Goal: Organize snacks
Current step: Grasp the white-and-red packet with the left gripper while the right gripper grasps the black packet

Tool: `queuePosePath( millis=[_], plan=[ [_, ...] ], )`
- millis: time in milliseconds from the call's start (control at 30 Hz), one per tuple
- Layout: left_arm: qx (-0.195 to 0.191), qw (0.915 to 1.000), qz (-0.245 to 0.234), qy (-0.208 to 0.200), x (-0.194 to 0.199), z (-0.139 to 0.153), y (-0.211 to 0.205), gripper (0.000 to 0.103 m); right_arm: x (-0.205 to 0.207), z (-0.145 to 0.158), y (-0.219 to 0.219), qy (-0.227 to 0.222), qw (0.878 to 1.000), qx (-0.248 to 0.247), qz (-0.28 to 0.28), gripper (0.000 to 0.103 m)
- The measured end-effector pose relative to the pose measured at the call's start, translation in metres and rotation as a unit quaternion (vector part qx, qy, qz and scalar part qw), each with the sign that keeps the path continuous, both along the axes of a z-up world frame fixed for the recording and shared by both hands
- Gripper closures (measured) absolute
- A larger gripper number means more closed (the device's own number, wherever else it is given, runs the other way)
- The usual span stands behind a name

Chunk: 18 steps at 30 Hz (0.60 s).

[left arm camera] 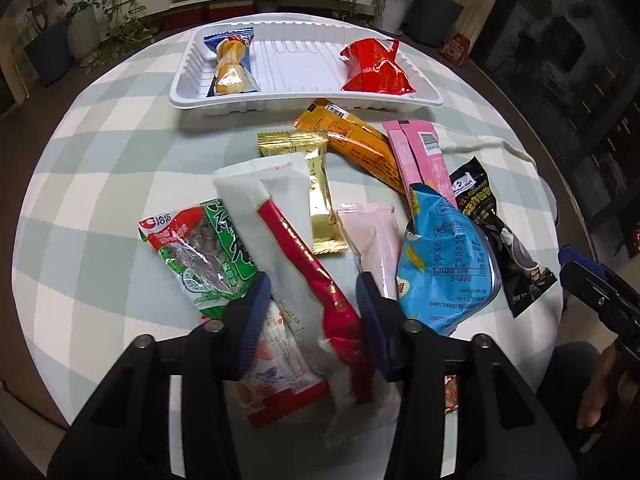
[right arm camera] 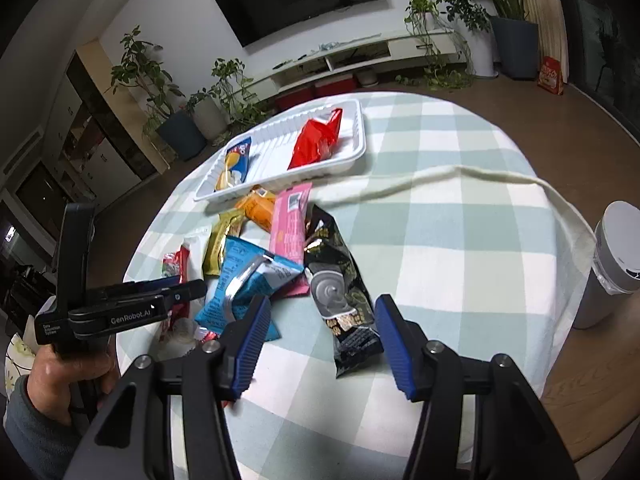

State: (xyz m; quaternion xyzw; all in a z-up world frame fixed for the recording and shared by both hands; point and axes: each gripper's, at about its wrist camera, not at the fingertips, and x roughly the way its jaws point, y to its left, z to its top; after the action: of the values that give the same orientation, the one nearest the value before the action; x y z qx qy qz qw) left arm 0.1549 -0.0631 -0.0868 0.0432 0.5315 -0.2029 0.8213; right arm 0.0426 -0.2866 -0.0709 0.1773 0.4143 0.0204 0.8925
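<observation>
Currently the left gripper (left arm camera: 314,312) points steeply down over the near end of the snack pile, its blue fingers (left arm camera: 252,320) clamped on the white packet with the red stripe (left arm camera: 288,248), which runs from between them up toward 11 o'clock in the left wrist view. The packet's near end is blurred.

Around that packet on the checked tabletop (left arm camera: 100,184):
- at 9 o'clock, touching it, a green nut packet (left arm camera: 196,252);
- at 1 o'clock, a gold bar (left arm camera: 316,184), its upper end partly over an orange packet (left arm camera: 360,144);
- at 3 o'clock, a pale pink packet (left arm camera: 374,240), then a blue packet (left arm camera: 444,264) lying on a long pink packet (left arm camera: 424,156);
- beyond the blue one, a black packet (left arm camera: 500,236).

White tray (left arm camera: 304,96) sits at 12 o'clock, just beyond the pile. It holds a clear-and-blue packet of yellow cakes (left arm camera: 232,64) at its left end and a red packet (left arm camera: 376,68) at its right end; the two are well apart.

Right gripper (right arm camera: 320,344) hovers above the tabletop with fingers (right arm camera: 250,344) apart, pads on nothing. In the right wrist view the lower end of the black packet (right arm camera: 344,300) lies between them, apart from both pads; the blue packet (right arm camera: 244,280) is beside the left pad.

A hand (right arm camera: 60,372) with a grey sleeve grips the left tool at 9 o'clock in that view. A grey cylindrical bin (right arm camera: 612,260) stands past the tabletop edge at 3 o'clock.
</observation>
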Motion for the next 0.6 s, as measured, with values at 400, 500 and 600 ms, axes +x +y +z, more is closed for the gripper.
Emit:
queuePosePath(
  millis=[400,500,600],
  plan=[
    [-0.012,0.9995,0.004,0.028,0.011,-0.012,0.010,0.069,0.009,-0.006,0.001,0.024,0.999,-0.028,0.003,0.050],
    [0.002,0.9997,-0.008,0.022,0.009,-0.012,0.006,0.069,0.016,-0.005,0.003,0.036,0.998,-0.049,0.014,0.050],
    [0.010,0.9997,-0.014,0.016,0.006,-0.012,0.005,0.070,0.025,-0.004,0.003,0.047,0.996,-0.069,0.025,0.050]
  ],
)
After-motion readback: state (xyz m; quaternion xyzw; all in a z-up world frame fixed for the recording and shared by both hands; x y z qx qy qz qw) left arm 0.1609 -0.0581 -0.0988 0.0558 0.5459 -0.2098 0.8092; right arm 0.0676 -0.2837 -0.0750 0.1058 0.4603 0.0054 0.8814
